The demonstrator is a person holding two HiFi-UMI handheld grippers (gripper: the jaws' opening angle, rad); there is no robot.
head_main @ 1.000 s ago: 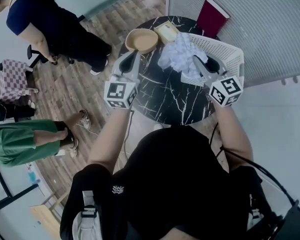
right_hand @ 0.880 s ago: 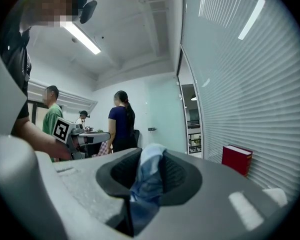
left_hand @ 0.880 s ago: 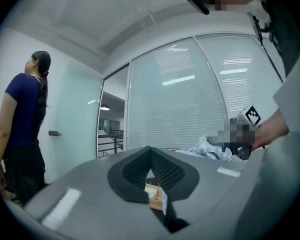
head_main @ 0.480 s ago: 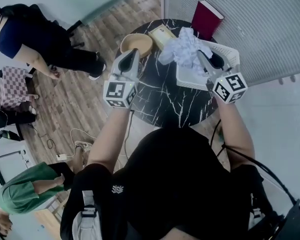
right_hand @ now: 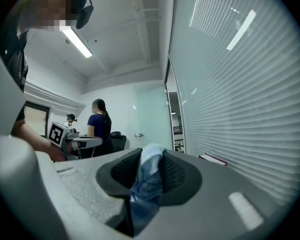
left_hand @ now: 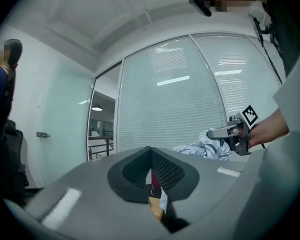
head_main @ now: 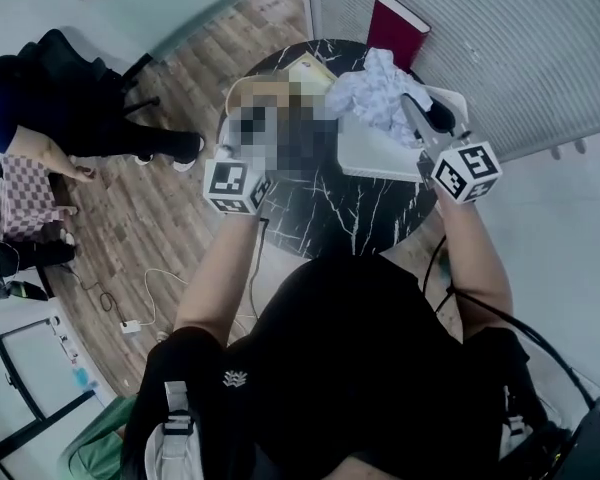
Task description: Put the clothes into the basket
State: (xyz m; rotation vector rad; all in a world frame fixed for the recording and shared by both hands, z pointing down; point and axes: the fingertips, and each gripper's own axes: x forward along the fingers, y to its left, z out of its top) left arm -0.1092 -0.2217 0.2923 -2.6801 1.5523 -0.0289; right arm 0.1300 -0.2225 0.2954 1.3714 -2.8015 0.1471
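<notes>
Now changed: crumpled pale-blue cloth (head_main: 375,88) higher over white basket (head_main: 380,156), round marble table (head_main: 365,223)'s right edge.
Right gripper (head_main: 412,105): pinching cloth.
Left gripper (left_hand: 151,156): pads together.

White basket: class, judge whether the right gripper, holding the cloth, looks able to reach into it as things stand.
Probably yes. The right gripper, shut on the light blue cloth, appears to hang over the white basket, whose top is open; nothing stands between them.

Bright even light, fisheye-warped edges
</notes>
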